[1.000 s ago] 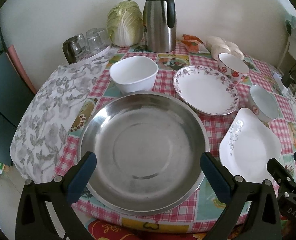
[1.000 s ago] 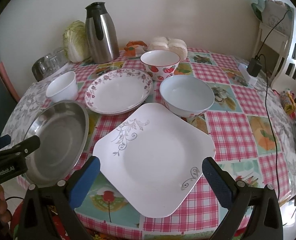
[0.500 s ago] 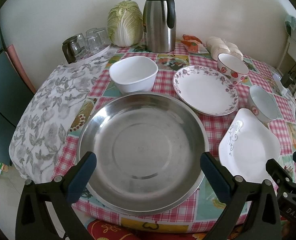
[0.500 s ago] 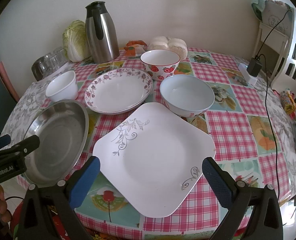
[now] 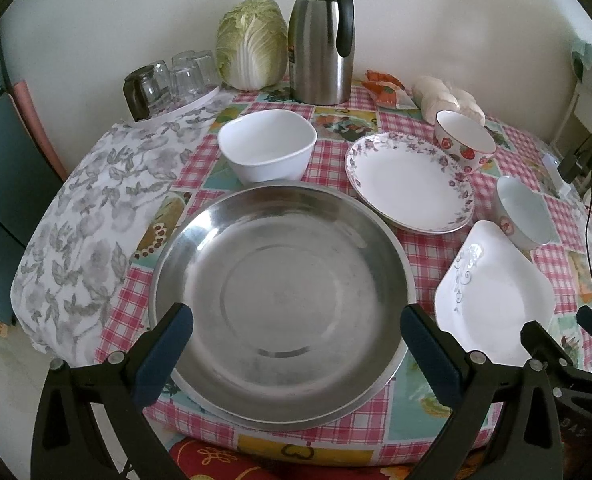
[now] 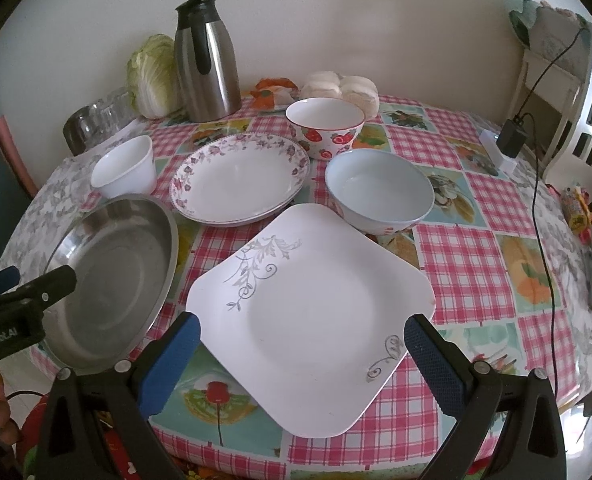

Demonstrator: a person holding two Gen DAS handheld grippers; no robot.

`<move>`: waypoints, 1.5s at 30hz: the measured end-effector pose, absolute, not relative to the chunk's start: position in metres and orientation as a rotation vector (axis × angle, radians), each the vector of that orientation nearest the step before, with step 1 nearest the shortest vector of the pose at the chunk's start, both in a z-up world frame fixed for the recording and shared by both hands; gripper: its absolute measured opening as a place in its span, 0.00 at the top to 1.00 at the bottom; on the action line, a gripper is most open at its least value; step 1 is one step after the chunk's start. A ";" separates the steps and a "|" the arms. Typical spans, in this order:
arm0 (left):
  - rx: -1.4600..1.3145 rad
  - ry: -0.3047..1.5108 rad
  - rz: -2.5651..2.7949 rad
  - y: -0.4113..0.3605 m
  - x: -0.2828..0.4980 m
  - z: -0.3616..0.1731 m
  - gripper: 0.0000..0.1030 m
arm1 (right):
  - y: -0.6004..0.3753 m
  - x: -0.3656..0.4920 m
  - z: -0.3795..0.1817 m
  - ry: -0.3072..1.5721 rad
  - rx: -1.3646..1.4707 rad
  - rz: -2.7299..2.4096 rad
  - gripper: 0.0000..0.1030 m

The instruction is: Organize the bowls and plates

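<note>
**Both grippers open over plates at near edge of table**

Left gripper [image 5: 296, 344]: jaws spread wide, nothing held, poised above the near part of the stainless steel plate [image 5: 280, 292]. Right gripper [image 6: 301, 354]: jaws likewise wide apart and empty, flanking the near corner of the square white plate [image 6: 315, 312] without visible contact.

Layout on the checked tablecloth [image 6: 467, 264]: steel plate at near left, square plate just beside it to the right. Behind them, left to right: plain white bowl [image 5: 268, 150], floral-rimmed round plate [image 6: 240, 178], pale blue bowl [image 6: 379, 190]. Strawberry-patterned bowl [image 6: 325, 126] sits behind the round plate and blue bowl. All dishes separate, none stacked.

Far edge: steel thermos jug [image 5: 321, 36], napa cabbage [image 5: 252, 44], upturned glasses [image 5: 176, 76].
</note>
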State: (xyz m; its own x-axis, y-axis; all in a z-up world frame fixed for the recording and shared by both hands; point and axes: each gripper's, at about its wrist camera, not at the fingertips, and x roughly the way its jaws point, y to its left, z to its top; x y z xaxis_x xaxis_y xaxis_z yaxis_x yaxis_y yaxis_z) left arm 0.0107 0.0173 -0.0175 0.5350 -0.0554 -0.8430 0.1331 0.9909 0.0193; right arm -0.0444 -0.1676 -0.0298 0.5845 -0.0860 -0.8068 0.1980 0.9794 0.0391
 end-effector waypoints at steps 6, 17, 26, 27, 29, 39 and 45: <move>0.053 1.004 -0.124 0.023 0.012 -0.017 0.00 | -0.161 -0.041 -0.029 0.927 0.108 -0.157 0.00; -0.027 1.025 -0.143 0.035 0.015 -0.023 0.00 | -0.147 -0.031 -0.031 0.921 0.070 -0.136 0.00; -0.085 1.033 -0.159 0.045 0.017 -0.024 0.00 | -0.146 -0.023 -0.032 0.917 0.079 -0.120 0.00; -0.120 1.033 -0.155 0.051 0.018 -0.026 0.00 | -0.146 -0.020 -0.032 0.917 0.087 -0.116 0.00; -0.173 1.028 -0.137 0.064 0.021 -0.029 0.00 | -0.146 -0.013 -0.033 0.919 0.102 -0.105 0.00; -0.336 0.979 0.000 0.126 0.033 -0.057 0.00 | -0.122 0.028 -0.040 0.887 0.079 -0.006 0.00; -0.354 1.030 0.020 0.146 0.043 -0.078 0.00 | -0.101 0.053 -0.055 0.941 0.076 0.103 0.19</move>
State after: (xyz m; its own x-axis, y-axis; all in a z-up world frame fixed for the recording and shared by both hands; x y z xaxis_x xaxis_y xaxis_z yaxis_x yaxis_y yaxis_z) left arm 0.0425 0.1465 -0.0782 0.5195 -0.1487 -0.8414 -0.1815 0.9431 -0.2787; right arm 0.0527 -0.1005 -0.0551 0.5849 0.1213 -0.8020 -0.0549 0.9924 0.1101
